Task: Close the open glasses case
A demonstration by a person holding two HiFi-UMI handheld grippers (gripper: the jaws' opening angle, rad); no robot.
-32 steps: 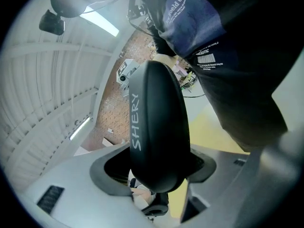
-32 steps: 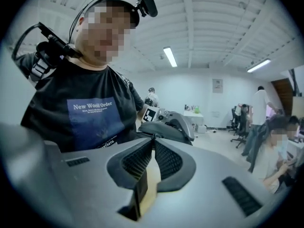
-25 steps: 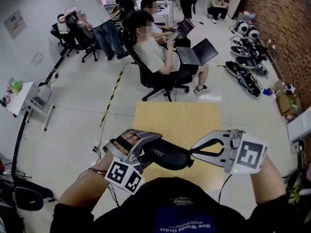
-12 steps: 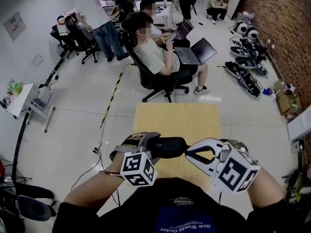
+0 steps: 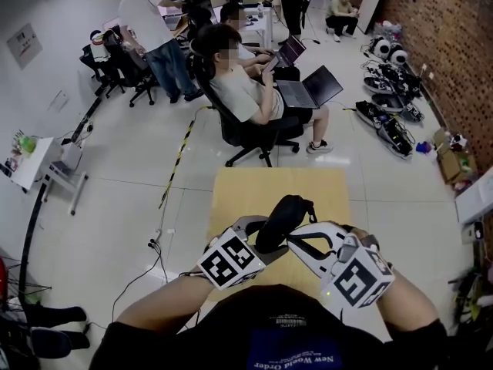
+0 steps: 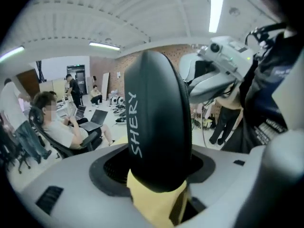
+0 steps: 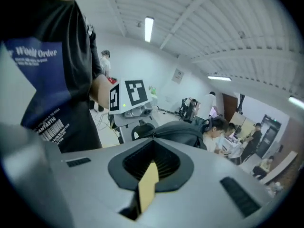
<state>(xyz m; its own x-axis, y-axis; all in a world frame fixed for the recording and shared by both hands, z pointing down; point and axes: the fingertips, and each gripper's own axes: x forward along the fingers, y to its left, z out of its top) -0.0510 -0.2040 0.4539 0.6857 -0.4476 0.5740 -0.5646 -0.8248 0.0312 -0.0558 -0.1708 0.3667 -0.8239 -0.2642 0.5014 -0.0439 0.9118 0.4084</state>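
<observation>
Over the counter (image 5: 254, 187), the glasses case (image 5: 281, 216) is grasped between left gripper (image 5: 260, 236) fingers, likely so clenched right gripper (image 5: 295, 243) fingers can close it.

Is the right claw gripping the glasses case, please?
No, the right claw is shut on nothing; the glasses case sits in the left claw.

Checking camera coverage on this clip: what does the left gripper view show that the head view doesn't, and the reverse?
Left gripper view only: white SHERY lettering on the glasses case, the left gripper clamped on its end, ceiling lights. Head view only: the wooden table below and the left gripper's marker cube. Both: the case, the right gripper at its side, the seated person with a laptop.
</observation>
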